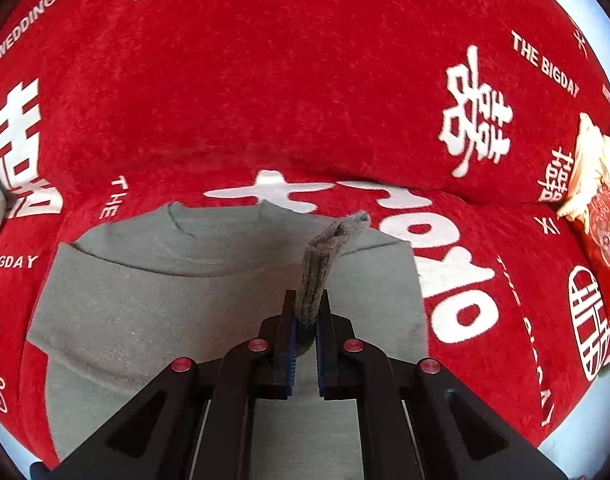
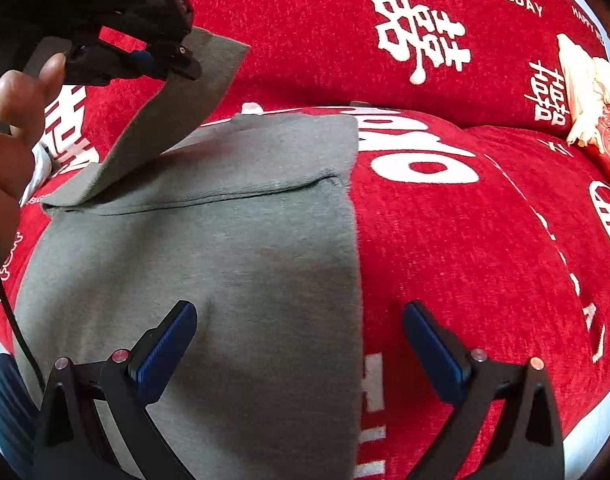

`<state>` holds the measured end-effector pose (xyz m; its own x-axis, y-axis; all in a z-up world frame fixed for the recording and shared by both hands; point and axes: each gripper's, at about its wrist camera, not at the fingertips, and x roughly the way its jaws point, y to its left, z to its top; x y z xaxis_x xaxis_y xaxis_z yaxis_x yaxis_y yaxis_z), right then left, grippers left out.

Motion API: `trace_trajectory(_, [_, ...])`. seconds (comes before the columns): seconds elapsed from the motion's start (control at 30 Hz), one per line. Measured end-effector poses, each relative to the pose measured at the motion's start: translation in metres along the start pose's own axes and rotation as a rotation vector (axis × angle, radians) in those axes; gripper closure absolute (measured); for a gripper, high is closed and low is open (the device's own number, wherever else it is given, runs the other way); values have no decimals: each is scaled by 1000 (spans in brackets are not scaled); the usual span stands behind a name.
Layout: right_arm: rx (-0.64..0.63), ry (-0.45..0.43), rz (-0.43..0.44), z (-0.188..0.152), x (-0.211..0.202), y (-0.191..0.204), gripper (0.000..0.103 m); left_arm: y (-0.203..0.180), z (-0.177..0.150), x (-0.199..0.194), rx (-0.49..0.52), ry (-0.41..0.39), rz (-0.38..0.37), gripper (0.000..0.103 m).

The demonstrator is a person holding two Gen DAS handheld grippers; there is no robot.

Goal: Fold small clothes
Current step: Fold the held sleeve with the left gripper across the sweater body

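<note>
Home: sofa [image 1: 305, 80] under red wedding cover

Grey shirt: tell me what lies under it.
The grey shirt lies on a red cover printed with white characters, visible around its edges. The left gripper lifts one sleeve. What is beneath the shirt's body is covered.

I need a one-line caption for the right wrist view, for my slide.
Open right tongs hover over the grey shirt while the left tongs lift its sleeve.
</note>
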<state>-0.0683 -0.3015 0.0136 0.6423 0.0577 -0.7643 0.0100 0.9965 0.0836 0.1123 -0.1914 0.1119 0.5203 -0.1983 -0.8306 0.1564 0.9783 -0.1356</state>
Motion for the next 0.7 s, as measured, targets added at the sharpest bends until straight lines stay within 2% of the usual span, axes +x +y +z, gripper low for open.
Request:
trace_trajectory(0.5, [35,-13,-5,-3,-4,-22,0,-39,-10,30,52,55,-21,95])
trace_trajectory(0.7, [38,-23,-14,-4,-6,-26,0,-36,-16,44,30,87,-101,95])
